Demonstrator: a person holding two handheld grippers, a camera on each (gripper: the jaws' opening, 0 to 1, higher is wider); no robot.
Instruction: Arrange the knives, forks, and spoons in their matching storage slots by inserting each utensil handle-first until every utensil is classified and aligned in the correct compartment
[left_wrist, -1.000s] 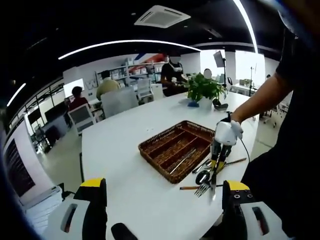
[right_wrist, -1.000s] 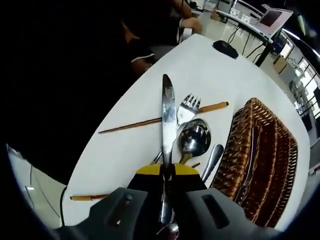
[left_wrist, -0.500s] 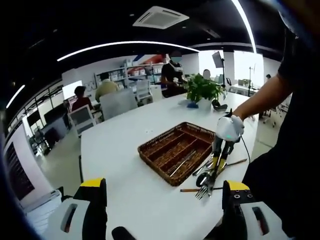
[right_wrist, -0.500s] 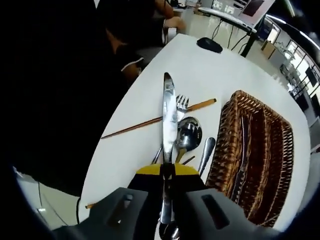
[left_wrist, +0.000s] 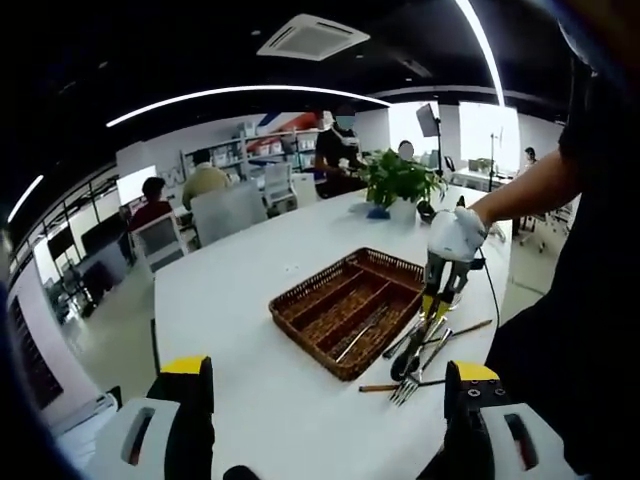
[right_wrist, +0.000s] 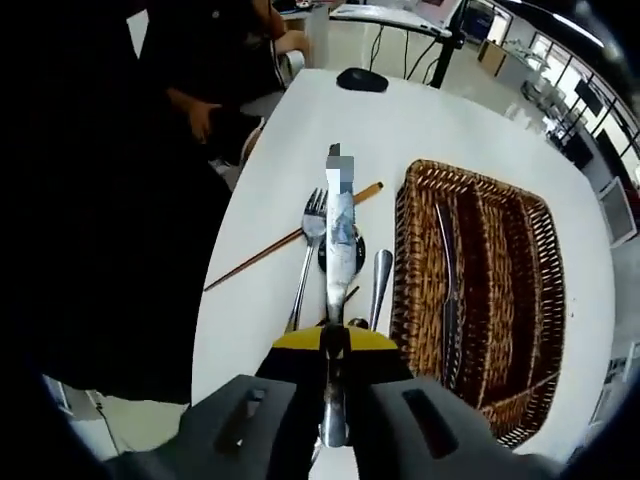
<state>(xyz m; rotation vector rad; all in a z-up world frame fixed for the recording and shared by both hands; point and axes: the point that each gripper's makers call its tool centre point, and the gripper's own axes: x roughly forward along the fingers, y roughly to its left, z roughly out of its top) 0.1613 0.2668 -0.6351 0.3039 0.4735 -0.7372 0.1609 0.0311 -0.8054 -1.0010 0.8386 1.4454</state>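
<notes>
My right gripper (right_wrist: 333, 340) is shut on a table knife (right_wrist: 338, 240), blade pointing forward, held above the white table (right_wrist: 300, 110). Below it lie a fork (right_wrist: 306, 255), a spoon (right_wrist: 352, 252) and another spoon handle (right_wrist: 378, 285). To the right stands the brown wicker tray (right_wrist: 478, 290) with long slots; one knife (right_wrist: 447, 290) lies in a slot. In the left gripper view my right gripper (left_wrist: 440, 300) hangs over the loose utensils (left_wrist: 415, 355) beside the tray (left_wrist: 345, 305). My left gripper (left_wrist: 325, 420) is open, low near the table's front edge, with nothing between its jaws.
Brown chopsticks (right_wrist: 290, 240) lie by the utensils, one near the front edge (left_wrist: 385, 386). A black mouse (right_wrist: 362, 79) rests at the far end. A potted plant (left_wrist: 397, 180) stands on the table. Seated people and chairs (left_wrist: 225, 205) are behind it. A person's dark clothing (right_wrist: 110, 200) borders the table.
My right gripper has lifted the knife higher off the table and swung toward the tray. The left gripper has barely moved.
</notes>
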